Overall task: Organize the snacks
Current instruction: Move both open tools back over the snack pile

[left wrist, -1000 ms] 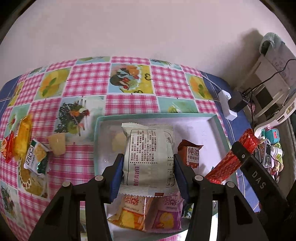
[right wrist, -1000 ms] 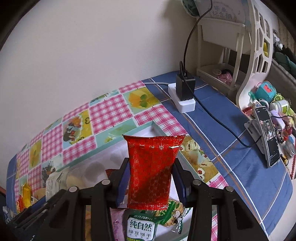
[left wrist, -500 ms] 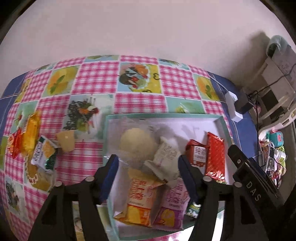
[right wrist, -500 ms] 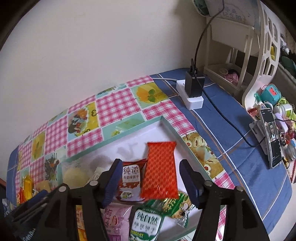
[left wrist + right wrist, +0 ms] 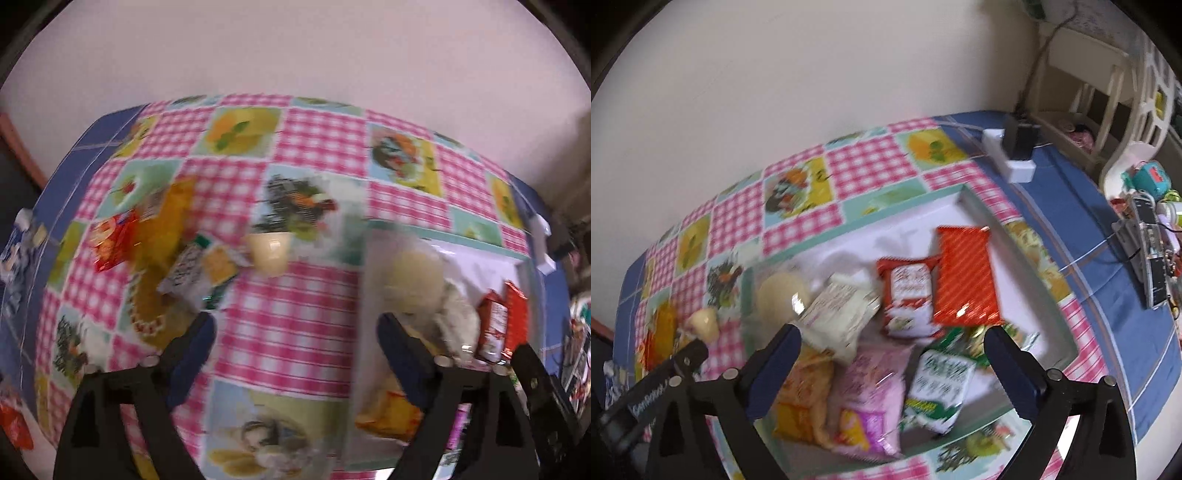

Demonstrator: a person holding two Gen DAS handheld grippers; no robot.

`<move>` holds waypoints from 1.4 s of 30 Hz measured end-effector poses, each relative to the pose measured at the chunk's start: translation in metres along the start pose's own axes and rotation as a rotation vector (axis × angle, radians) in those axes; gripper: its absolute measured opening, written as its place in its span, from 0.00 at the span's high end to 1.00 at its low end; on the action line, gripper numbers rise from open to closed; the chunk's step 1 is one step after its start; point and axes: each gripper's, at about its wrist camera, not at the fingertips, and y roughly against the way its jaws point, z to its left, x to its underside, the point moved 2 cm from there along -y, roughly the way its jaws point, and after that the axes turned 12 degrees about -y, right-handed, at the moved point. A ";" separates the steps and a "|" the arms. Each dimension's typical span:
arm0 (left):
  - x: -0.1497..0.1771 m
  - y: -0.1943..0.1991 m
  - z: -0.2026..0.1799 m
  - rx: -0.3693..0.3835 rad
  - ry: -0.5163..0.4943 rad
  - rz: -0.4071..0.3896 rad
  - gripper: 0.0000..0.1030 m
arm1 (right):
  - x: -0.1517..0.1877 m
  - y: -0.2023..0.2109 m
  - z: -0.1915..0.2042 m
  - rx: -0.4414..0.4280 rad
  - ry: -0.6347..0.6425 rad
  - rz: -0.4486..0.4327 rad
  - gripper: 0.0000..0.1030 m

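Both empty, jaws spread wide: left hand-held gripper [image 5: 295, 332] over the checked desk [image 5: 295, 295], right hand-held gripper [image 5: 892, 345] above the tray [image 5: 964, 199]. Tray already filled with snacks, red packet [image 5: 966, 275] at 1 o'clock among them. Loose snacks [image 5: 192, 266] and a cream cup [image 5: 269, 251] left out at 10 to 11 o'clock of the left jaws. Likely risks: a blurred, hurried reach nudging the overlapping pile apart, pinching two packets at once, or knocking the cup over.
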 end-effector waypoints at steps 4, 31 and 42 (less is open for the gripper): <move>0.003 -0.001 0.026 -0.025 0.050 0.022 0.04 | 0.010 0.006 0.018 -0.001 0.049 0.005 0.00; 0.026 0.041 0.092 -0.135 0.190 0.063 0.04 | 0.055 0.050 0.078 -0.121 0.168 0.042 0.00; 0.033 0.024 0.106 -0.170 0.177 0.099 0.04 | 0.059 0.044 0.089 -0.150 0.186 0.043 0.00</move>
